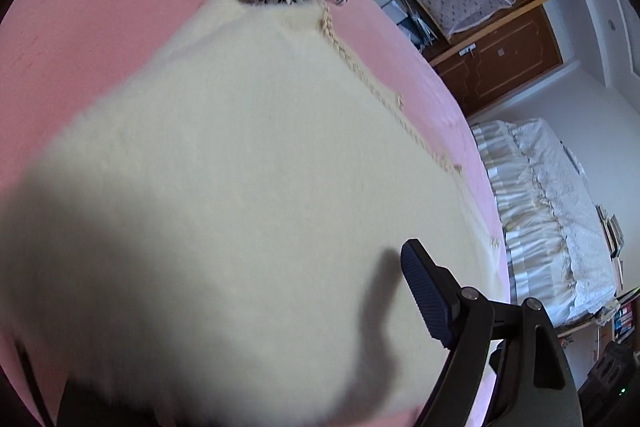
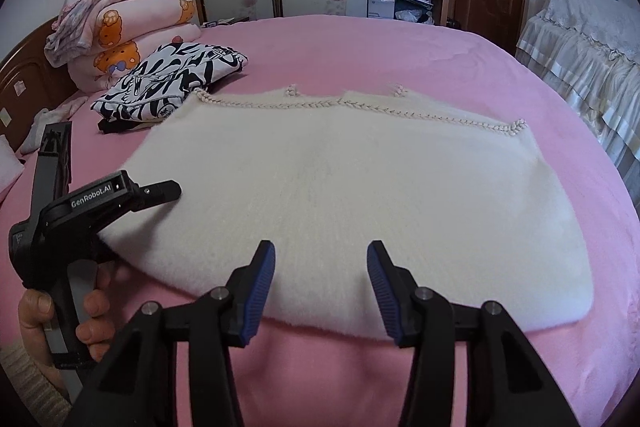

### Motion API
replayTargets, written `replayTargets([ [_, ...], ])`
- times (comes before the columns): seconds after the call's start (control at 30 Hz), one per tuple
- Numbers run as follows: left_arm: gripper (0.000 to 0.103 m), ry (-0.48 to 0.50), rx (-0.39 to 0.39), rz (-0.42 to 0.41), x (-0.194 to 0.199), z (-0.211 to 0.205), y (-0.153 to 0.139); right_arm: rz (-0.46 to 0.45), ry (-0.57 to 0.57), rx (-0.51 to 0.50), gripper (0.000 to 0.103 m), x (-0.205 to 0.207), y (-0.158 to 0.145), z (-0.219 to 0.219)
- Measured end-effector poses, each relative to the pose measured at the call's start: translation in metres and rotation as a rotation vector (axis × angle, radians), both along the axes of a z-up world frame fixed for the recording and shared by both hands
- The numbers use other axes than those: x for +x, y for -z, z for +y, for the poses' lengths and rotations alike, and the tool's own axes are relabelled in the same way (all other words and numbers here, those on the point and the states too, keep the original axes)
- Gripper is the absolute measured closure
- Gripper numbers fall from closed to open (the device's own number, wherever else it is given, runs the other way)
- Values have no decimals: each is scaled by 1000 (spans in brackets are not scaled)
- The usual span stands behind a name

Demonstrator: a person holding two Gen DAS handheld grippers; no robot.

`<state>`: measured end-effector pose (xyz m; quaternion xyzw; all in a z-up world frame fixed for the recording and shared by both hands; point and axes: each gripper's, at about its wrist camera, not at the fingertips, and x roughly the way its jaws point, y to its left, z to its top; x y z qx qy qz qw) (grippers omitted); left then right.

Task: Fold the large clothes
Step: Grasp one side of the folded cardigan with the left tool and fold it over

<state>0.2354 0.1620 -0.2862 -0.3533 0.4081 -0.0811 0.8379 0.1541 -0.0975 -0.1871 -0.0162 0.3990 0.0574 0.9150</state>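
Both tongs are over the bed and nothing is gripped. The right tongs [image 2: 321,281] hover with their blue pads standing apart, no cloth between them, aimed down at the near edge of the cream sweater [image 2: 352,195]. The left tongs [image 2: 168,191] come in from the left side; the person's hand [image 2: 60,311] is wrapped round the handle, and the arm tip lies over the garment's left edge. Whether it touches, I cannot tell.

The sweater lies flat across the pink bed [image 2: 400,51], braided trim along its far edge. That spread-out lay suits a fold: each tool has an edge to take, and my read is that a grasp on the near hem comes next.

The right wrist view gives the whole layout: garment outline, both tools, a folded black-and-white garment [image 2: 168,83] beside the far left corner, stacked blankets [image 2: 120,23] behind. The left wrist view is close and blurred, showing only one blue pad [image 1: 424,299] above the fleece [image 1: 240,167] with its shadow beside it; the other finger is out of frame, so its spread cannot be read there, though nothing is pinched at the pad in sight.
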Motion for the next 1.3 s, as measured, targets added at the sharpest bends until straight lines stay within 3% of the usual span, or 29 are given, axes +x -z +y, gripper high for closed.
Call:
replayTargets([
  [0.03, 35, -15, 8, -8, 5, -1, -1, 0, 0, -2, 68, 5, 3, 0],
  [0.07, 49, -33, 31, -12, 6, -1, -2, 0, 3, -7, 75, 11, 5, 0],
  [0.13, 60, -50, 42, -21, 4, 1, -4, 3, 13, -25, 87, 22, 11, 1],
  [0.2, 74, -65, 51, -42, 0, 2, -11, 3, 25, -38, 91, 33, 15, 1],
  [0.27, 80, -58, 101, -76, -3, -4, -23, -3, 29, -26, 93, 39, 16, 1],
  [0.53, 82, -48, 298, -172, -7, -37, -59, 16, -10, -18, 94, 41, 32, 5],
  [0.77, 83, 1, 462, -315, -26, -74, -104, 44, -3, 90, 94, 42, 48, -10],
  [1.03, 83, 169, 513, -424, -18, -161, -145, 61, -1, 270, 94, 41, 56, -32],
  [1.2, 83, 280, 535, -454, -8, -224, -150, 88, -34, 444, 101, 37, 54, -59],
  [1.3, 83, 352, 535, -445, -5, -263, -142, 77, 21, 499, 102, 18, 46, -93],
])
